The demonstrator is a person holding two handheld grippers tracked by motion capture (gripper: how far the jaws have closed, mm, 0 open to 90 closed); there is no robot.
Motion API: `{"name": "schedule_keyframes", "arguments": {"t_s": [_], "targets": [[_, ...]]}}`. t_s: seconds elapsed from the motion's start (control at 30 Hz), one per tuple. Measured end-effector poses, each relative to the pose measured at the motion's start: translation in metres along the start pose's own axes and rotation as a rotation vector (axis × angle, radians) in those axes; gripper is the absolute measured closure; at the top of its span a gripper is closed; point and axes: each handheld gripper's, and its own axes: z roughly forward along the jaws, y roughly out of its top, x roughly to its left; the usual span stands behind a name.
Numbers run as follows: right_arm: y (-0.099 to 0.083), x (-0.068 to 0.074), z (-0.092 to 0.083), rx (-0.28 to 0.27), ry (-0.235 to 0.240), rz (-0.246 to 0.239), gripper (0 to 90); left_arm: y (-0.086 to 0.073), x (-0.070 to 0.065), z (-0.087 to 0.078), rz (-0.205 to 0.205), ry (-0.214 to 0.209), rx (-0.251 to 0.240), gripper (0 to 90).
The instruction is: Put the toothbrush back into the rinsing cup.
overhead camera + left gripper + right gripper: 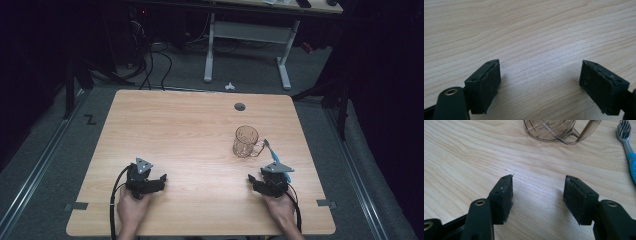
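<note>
Nearest the camera, the person's two hands rest at the near edge of the wooden tabletop (190, 130), one gripper in each. The left gripper (161, 178) sits at the near left with its jaws spread wide over bare wood, nothing between them. The right gripper (250, 179) sits at the near right, jaws likewise apart and empty.

Just beyond the right gripper stands a clear brownish plastic mug (245, 141), upright, its handle turned to the right. A blue-and-grey toothbrush (274, 156) lies flat just right of that handle (bristle end pointing far, handle running back toward the right gripper).

The step in hand looks like a reach for the toothbrush, probably to drop it into the mug. To do it well, the right jaws should come down across the slim handle, squarely and low, gripping near its middle so it doesn't pivot. They should keep clear of the mug's handle so the mug isn't nudged.
</note>
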Motion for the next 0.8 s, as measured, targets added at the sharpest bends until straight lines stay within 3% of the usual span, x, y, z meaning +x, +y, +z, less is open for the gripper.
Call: {"name": "schedule_keyframes", "arguments": {"t_s": [0.13,0.4,0.8], "targets": [[0.0,-0.001,-0.001,0.001,-0.004,0.016,45.9,0.0,0.0,0.0,0.0,0.0,0.0,17.8],[-0.002,0.003,-0.01,-0.022,-0.011,-0.004,47.8,0.0,0.0,0.0,-0.001,0.0,0.0,17.9],[-0.007,-0.002,-0.023,-0.033,0.015,0.023,49.2,0.0,0.0,0.0,-0.001,0.0,0.0,17.9]]}}
